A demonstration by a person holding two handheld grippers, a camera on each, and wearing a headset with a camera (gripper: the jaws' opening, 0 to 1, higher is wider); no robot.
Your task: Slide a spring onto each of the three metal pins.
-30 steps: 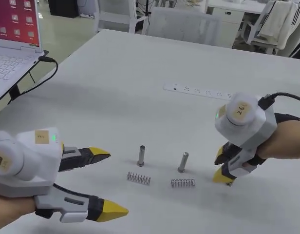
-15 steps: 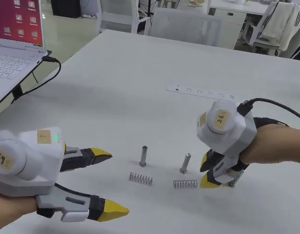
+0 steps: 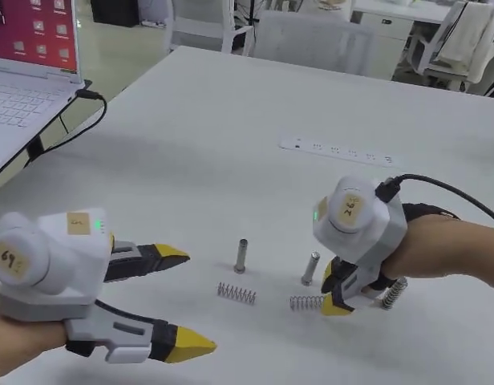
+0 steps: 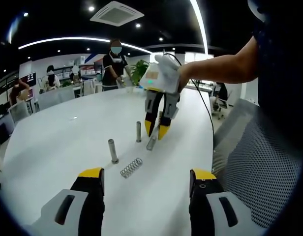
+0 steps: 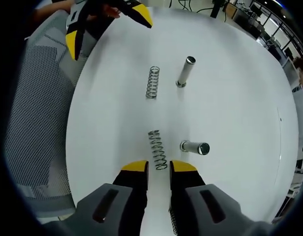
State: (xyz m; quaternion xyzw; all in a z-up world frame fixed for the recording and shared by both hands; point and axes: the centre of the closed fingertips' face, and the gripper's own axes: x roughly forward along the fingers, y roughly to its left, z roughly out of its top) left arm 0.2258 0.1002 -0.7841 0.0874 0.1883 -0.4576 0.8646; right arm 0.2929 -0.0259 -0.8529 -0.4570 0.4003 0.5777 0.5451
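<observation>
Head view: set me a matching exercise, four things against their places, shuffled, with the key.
Things:
1. laptop
2. power strip
3. standing spring
4. left gripper

Places:
a. just right of the right gripper
b. near left corner of the picture, jaws wide apart
c. far left of the picture, screen lit
d. beyond the bare pins

Pairs: 1-c, 2-d, 3-a, 4-b.

spring (image 3: 394, 293) part-hidden behind right gripper (image 3: 332, 289), laptop (image 3: 26, 88) cut by left edge
</observation>
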